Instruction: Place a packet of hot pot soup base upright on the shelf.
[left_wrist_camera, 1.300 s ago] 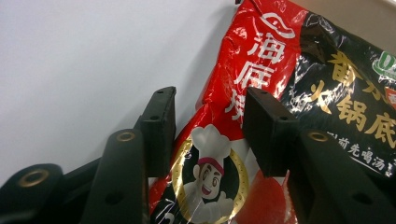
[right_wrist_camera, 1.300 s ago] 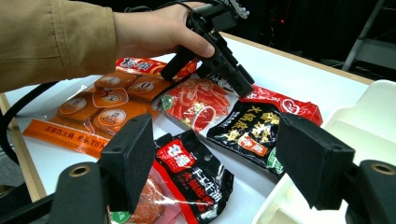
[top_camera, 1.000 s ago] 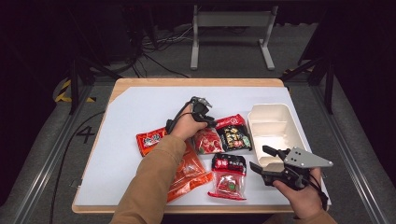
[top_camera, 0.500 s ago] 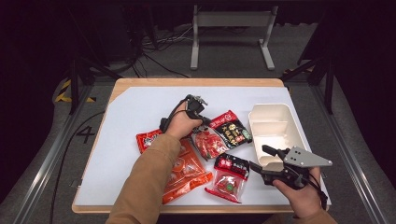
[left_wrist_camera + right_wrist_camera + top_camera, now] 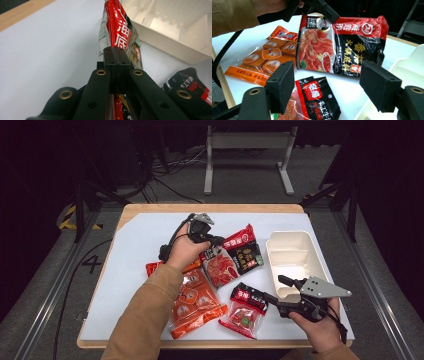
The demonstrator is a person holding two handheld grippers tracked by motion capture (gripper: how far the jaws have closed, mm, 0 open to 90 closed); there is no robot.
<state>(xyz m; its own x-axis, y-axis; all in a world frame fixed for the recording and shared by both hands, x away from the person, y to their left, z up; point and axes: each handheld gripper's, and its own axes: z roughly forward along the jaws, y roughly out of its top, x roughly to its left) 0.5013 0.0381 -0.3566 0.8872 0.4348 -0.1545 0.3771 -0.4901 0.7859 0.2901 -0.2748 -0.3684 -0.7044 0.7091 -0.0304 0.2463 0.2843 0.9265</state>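
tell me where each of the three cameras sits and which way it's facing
High view: fixed above the person's side, looking forward and down on the table; both forearms, left gripper and right gripper show.
Left gripper view: rides the left gripper, looking along its shut jaws clamping the red-and-black hotpot base packet, toward the white tray.
Right gripper view: rides the right gripper, looking between open jaws at that packet, the orange packet and a tan sleeve.
Shared: all three show the hotpot packet.
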